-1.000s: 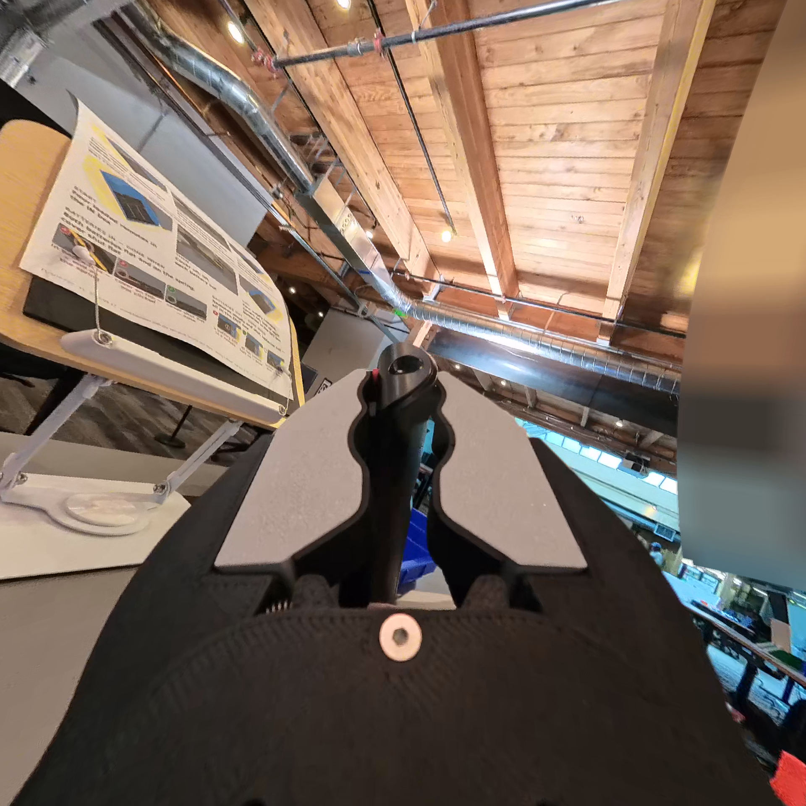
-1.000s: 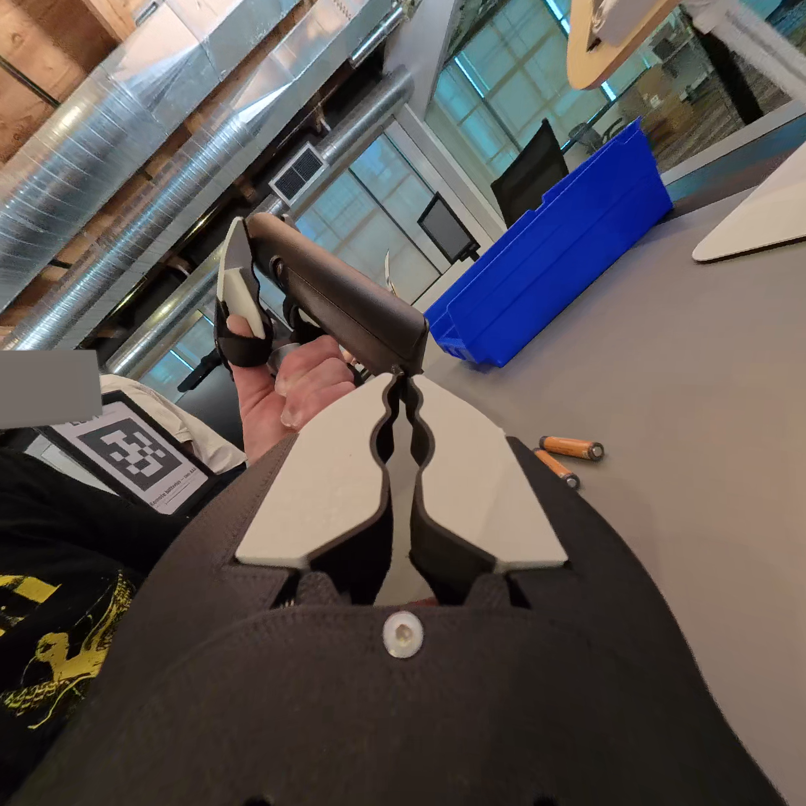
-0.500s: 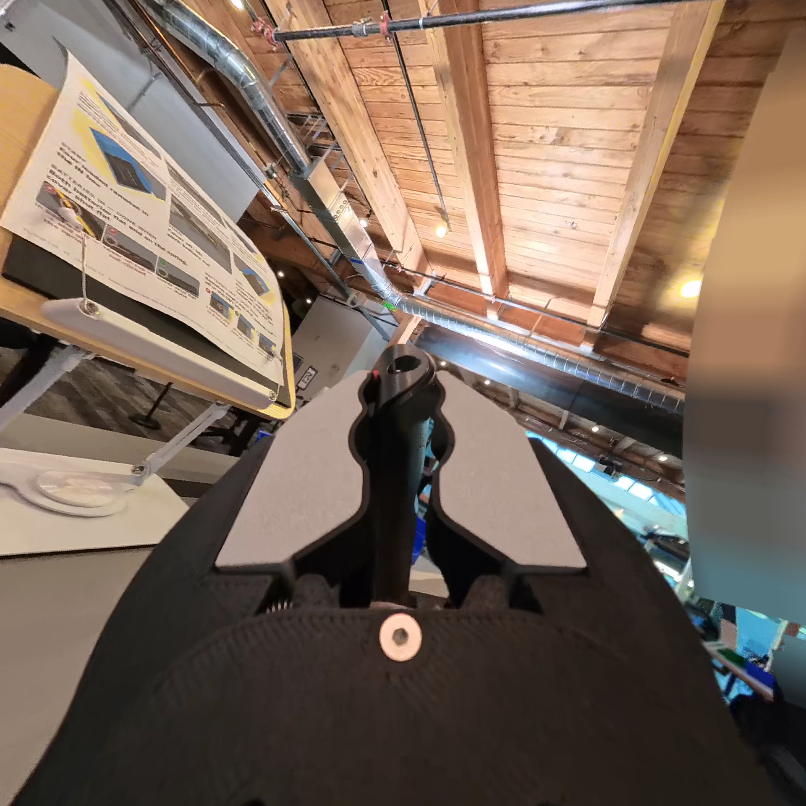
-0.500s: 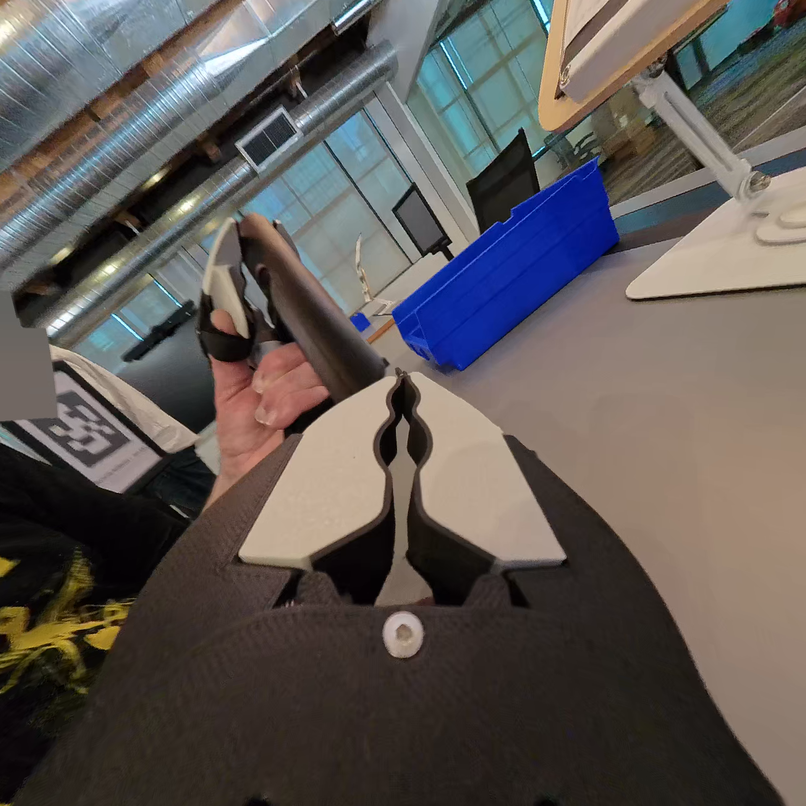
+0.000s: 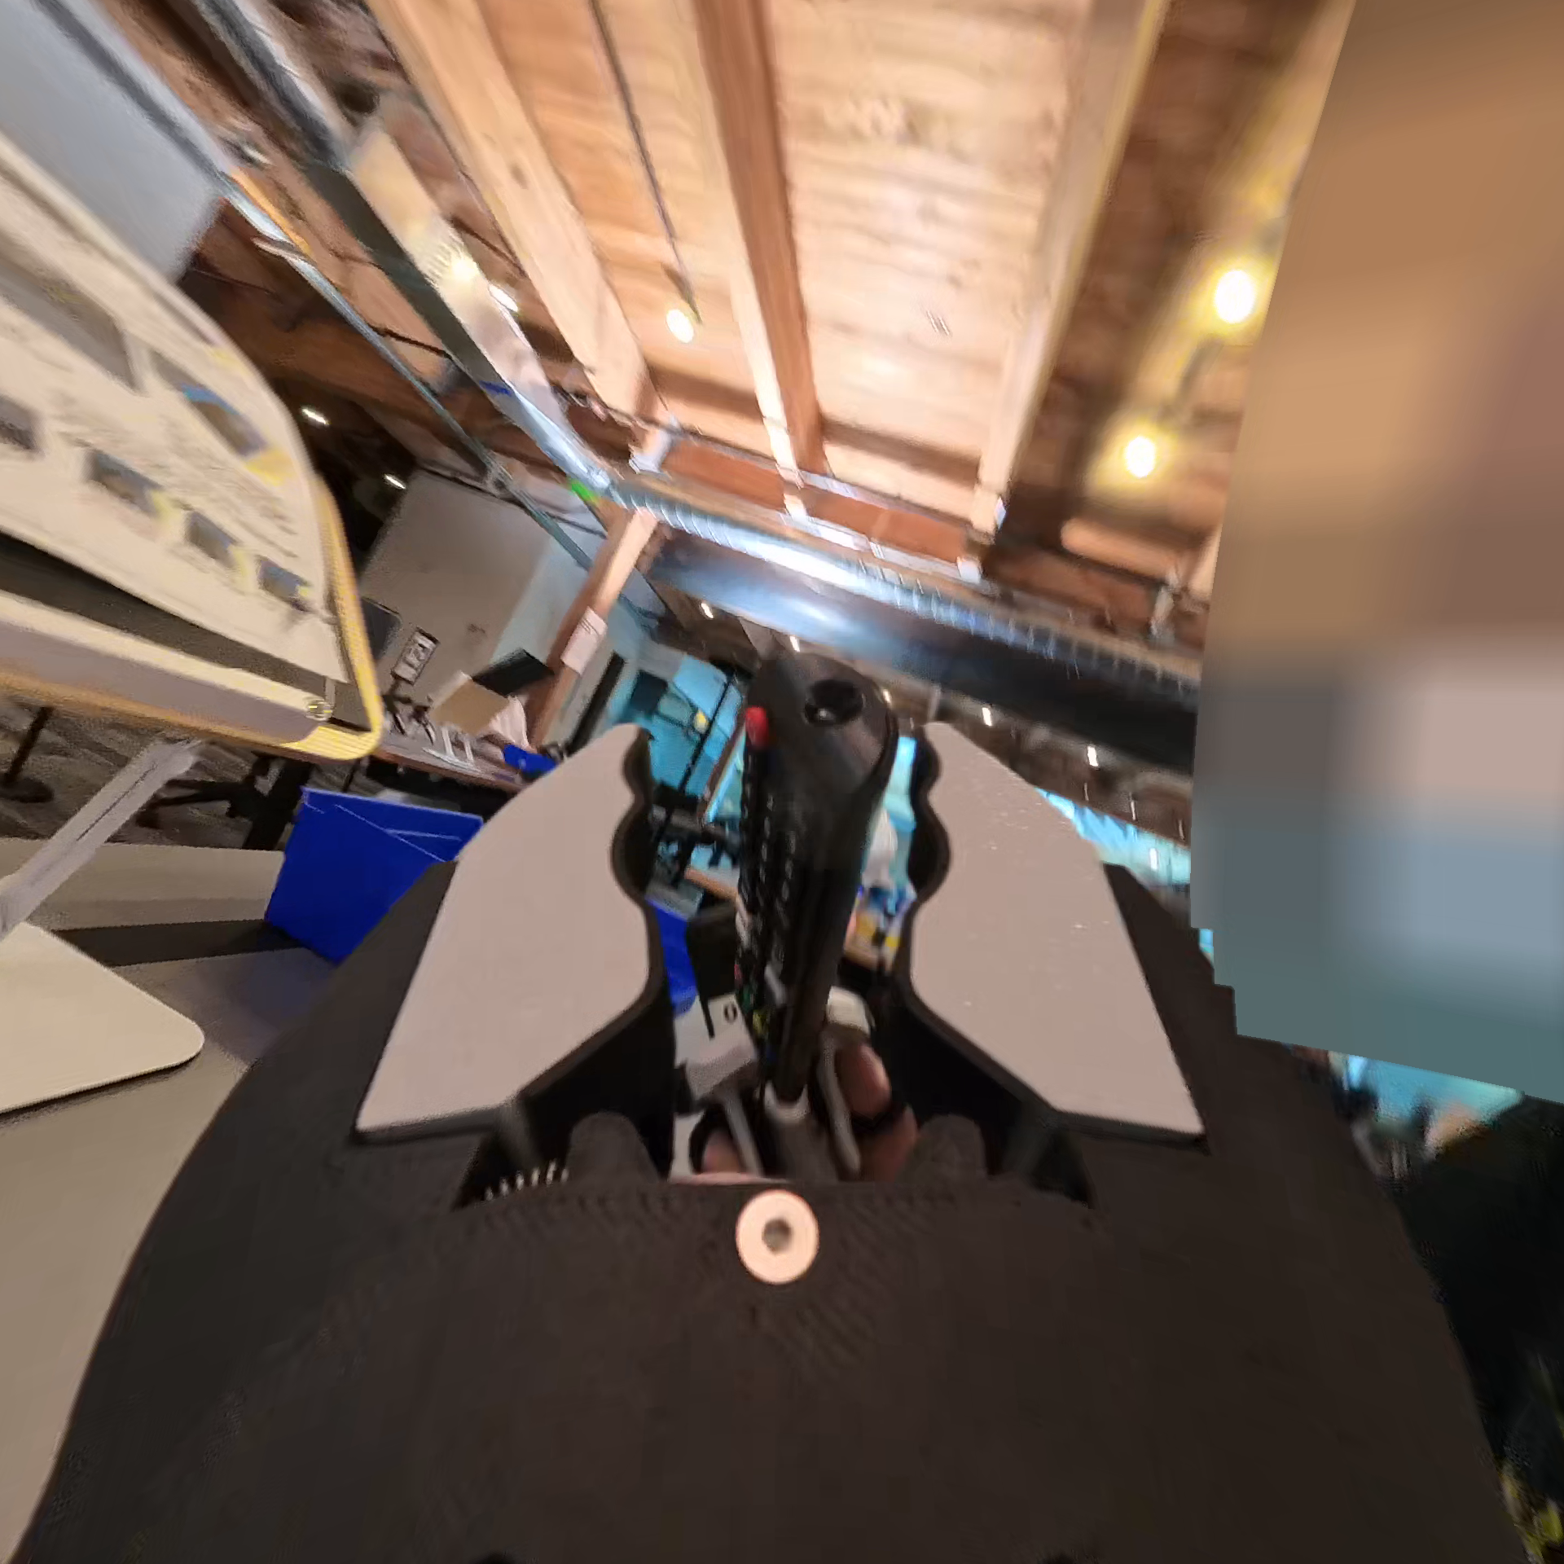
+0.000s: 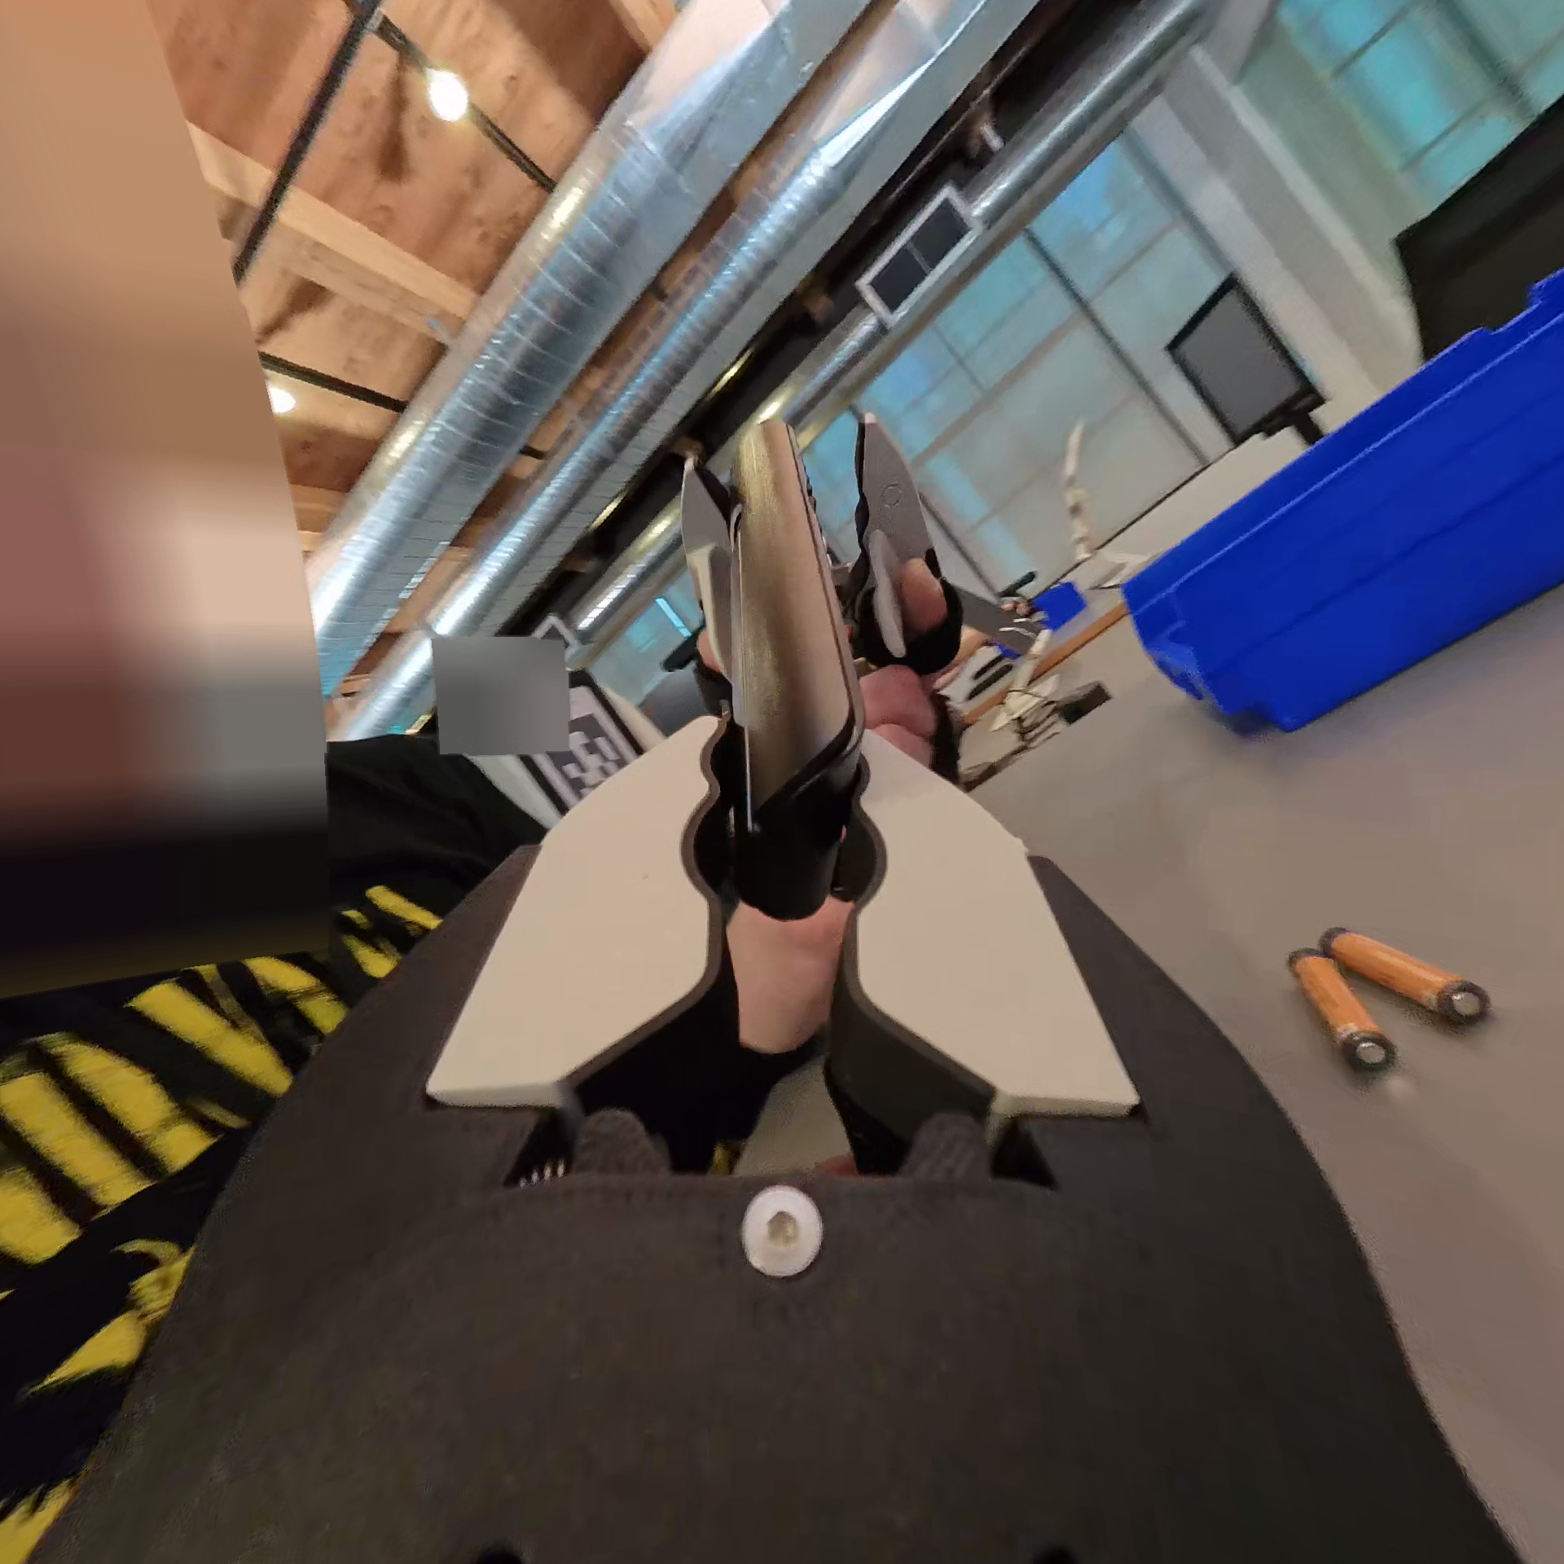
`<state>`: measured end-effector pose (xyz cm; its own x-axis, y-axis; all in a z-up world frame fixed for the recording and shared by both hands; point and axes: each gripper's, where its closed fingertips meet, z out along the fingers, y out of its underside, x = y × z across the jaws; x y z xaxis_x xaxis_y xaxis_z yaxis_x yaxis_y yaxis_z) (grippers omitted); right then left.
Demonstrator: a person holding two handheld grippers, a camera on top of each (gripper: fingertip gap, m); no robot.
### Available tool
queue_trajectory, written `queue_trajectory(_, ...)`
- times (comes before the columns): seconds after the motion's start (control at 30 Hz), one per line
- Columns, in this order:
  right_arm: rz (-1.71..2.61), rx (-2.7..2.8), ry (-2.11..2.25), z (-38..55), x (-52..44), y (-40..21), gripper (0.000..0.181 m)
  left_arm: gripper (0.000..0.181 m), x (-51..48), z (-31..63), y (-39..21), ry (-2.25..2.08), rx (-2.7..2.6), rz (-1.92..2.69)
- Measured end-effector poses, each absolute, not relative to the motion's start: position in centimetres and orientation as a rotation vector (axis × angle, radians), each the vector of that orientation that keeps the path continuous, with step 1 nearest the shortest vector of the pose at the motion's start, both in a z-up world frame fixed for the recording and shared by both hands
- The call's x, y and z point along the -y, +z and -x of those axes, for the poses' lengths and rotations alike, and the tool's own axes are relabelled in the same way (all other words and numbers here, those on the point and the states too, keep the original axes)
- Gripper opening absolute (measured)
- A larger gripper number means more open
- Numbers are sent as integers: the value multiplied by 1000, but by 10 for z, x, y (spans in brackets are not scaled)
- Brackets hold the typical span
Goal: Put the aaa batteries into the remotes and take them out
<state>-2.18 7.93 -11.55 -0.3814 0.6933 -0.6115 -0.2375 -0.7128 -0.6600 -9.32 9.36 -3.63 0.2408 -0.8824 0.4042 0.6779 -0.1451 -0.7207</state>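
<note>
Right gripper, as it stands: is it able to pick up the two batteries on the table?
Probably not yet. The right gripper looks shut on the remote; the batteries lie uncovered on the table beside it.

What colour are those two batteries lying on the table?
Orange, with dark ends and silvery caps. The batteries show best in the right wrist view, lying on the grey table.

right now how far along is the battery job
Done: the remote is off the table, clamped at its lower end by the right gripper.
In hand: the left gripper has its jaws open on either side of the remote, not touching it.
Left: both orange batteries lie loose on the table, so loading remains. Whether they have been in once already cannot be told.
</note>
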Motion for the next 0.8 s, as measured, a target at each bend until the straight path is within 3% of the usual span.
queue_trajectory(0.13,1270,716,2224,10,-72,-113,22,92,-77,75,-40,-1201,-613,1080)
queue_trajectory(0.17,1264,727,2272,11,-67,-113,22,93,-71,69,-41,-1186,-688,1067)
queue_trajectory(0.2,1263,749,2309,14,-61,-115,22,89,-63,62,-43,-1186,-779,1056)
queue_trajectory(0.27,1278,776,2361,23,-53,-122,22,56,-48,57,-40,-1189,-882,986)
queue_trajectory(0.47,1330,693,2323,31,-58,-130,25,50,-46,57,-41,-1108,-919,981)
queue_trajectory(0.53,1513,716,2092,35,-69,-142,56,42,-44,54,-43,-1030,-954,984)
queue_trajectory(0.63,1681,915,1718,40,-66,-150,70,41,-35,49,-42,-1016,-1004,975)
queue_trajectory(0.7,1701,1009,1657,47,-59,-149,75,41,-34,47,-44,-1031,-1040,1000)
queue_trajectory(0.8,1656,1005,1489,48,-69,-137,61,40,-37,39,-56,-1002,-1078,1063)
